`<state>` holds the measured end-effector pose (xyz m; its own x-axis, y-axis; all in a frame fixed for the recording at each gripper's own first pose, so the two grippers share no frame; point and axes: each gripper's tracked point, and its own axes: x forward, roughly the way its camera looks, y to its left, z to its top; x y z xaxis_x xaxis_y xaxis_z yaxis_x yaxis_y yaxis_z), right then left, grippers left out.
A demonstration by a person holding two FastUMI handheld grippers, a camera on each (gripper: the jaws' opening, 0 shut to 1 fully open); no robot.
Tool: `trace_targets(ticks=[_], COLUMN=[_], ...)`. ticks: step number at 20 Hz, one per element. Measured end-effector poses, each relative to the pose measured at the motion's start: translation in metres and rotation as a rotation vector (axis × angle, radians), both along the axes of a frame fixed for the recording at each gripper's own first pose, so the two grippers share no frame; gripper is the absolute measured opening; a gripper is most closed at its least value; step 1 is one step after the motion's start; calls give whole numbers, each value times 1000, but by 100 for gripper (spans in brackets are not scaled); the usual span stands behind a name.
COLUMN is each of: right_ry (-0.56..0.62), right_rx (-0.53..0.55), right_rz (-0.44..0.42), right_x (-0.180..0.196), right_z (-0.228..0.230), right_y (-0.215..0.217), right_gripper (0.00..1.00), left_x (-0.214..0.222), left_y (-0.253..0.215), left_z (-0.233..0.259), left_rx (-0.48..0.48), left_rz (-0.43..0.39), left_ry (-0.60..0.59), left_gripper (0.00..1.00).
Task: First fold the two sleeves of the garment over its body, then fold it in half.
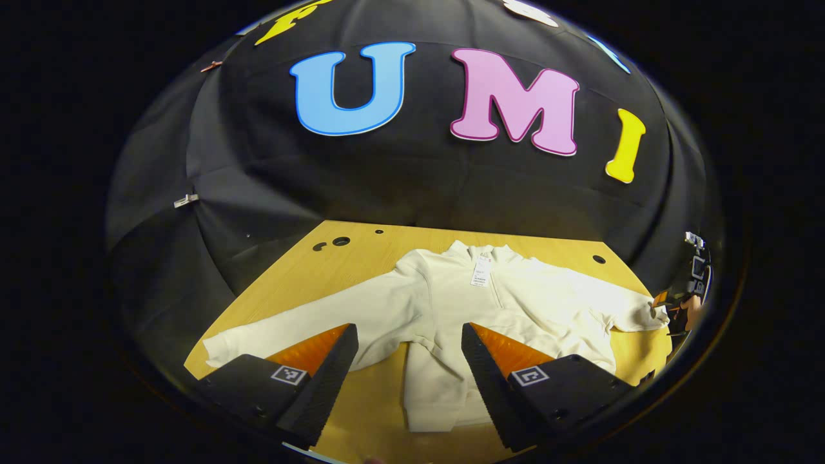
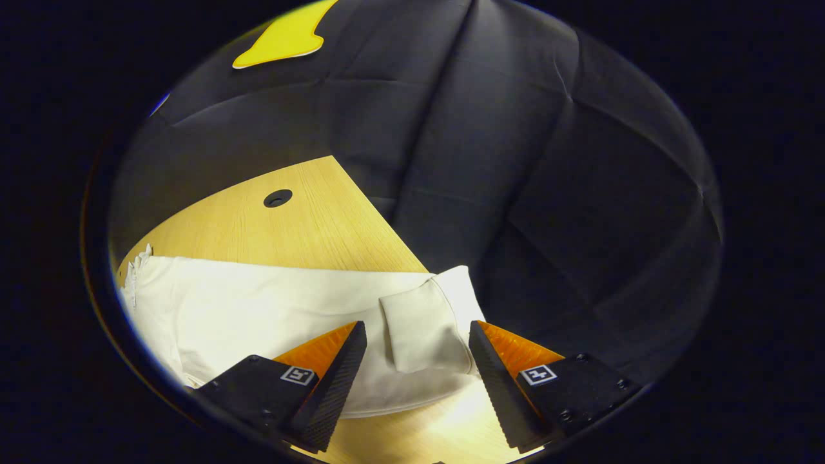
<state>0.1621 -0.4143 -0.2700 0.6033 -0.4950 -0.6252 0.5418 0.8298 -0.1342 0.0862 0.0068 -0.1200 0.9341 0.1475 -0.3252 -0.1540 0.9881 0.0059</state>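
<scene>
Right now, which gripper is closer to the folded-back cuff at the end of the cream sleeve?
Right. The right gripper hangs open with the cream sleeve's folded-back cuff between its fingers. The left gripper hangs open over the cream sweatshirt's body, away from that cuff.

Cream garment (image 1: 445, 303) with white tag (image 1: 481, 273) on light wood-grain table (image 1: 309, 270).

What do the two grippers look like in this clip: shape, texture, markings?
The left gripper and the right gripper look alike: each has two wedge-shaped fingers tapering to a point, with ribbed inner faces. Each finger sits on a blocky base with small screws and a square black-and-white coded marker on top. No cables or sleeves are visible near them.
</scene>
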Motion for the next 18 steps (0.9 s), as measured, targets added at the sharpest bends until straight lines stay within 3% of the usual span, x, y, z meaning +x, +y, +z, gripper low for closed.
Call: trace_targets(ticks=[2, 7, 9, 11, 12, 13, 16, 17, 18], right_ry=[51, 14, 23, 36, 50, 66, 79, 89, 87], right_rx=[16, 104, 111, 102, 88, 67, 55, 70, 82], right_rz=[11, 5, 6, 36, 53, 76, 132, 153, 168], right_x=[-3, 0, 1, 1, 0, 3, 8, 5, 3], right_z=[-18, -25, -22, -23, -21, -24, -21, -21, -17], right_y=[2, 4, 3, 6, 9, 14, 27, 29, 31], right_gripper=[98, 96, 90, 72, 37, 40, 10, 14, 12], left_x=[2, 3, 3, 2, 1, 1, 0, 0, -1], left_y=[-6, -17, -20, -24, -25, -26, -26, -26, -25], left_z=[0, 6, 6, 7, 7, 7, 6, 6, 5], left_rx=[10, 6, 11, 10, 10, 12, 20, 17, 9], left_rz=[-18, -44, -50, -55, -59, -62, -55, -48, -43], left_ry=[5, -4, -6, -7, -9, -10, -12, -12, -12], left_gripper=[99, 99, 99, 99, 99, 99, 99, 99, 99])
